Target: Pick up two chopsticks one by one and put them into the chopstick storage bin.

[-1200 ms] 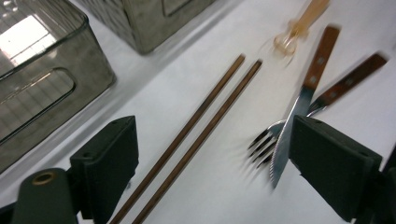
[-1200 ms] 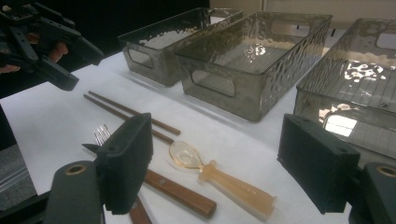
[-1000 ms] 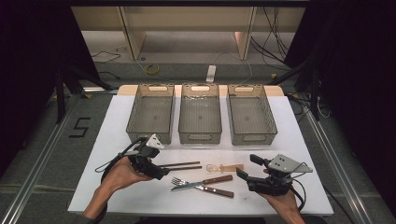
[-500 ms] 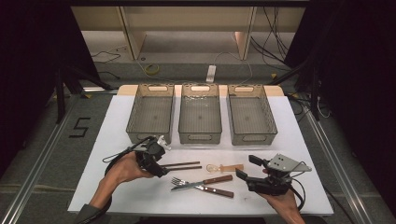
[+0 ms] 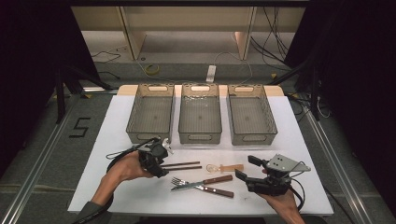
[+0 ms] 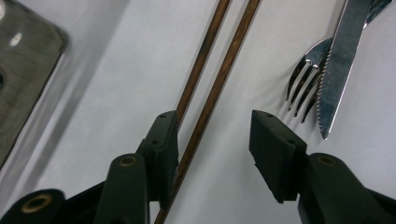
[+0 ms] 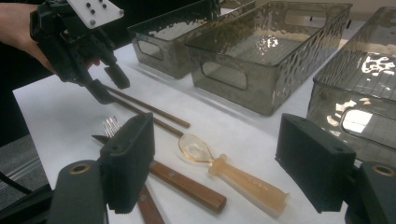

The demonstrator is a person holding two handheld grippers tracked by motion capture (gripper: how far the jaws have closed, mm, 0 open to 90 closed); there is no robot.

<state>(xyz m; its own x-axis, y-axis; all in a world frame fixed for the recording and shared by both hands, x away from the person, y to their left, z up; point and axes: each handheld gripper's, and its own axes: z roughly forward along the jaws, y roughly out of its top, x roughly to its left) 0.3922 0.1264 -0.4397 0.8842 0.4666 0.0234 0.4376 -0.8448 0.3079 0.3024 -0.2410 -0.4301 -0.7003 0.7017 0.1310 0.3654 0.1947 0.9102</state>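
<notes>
The left tongs stand open over the near ends of two chopsticks, which their jaws partly hide. The chopsticks lie side by side across the white table, pointing right. Just beyond lie a fork, a knife and an amber spoon. The right tongs hang open, empty. Three grey bins stand behind.

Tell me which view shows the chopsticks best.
Left gripper view: the chopsticks run up the frame close and sharp, one between the open left tongs, one by the left jaw. The high view shows them small and thin, ahead of the left tongs; the right gripper view shows them farther off, ends hidden behind the left tongs.
</notes>
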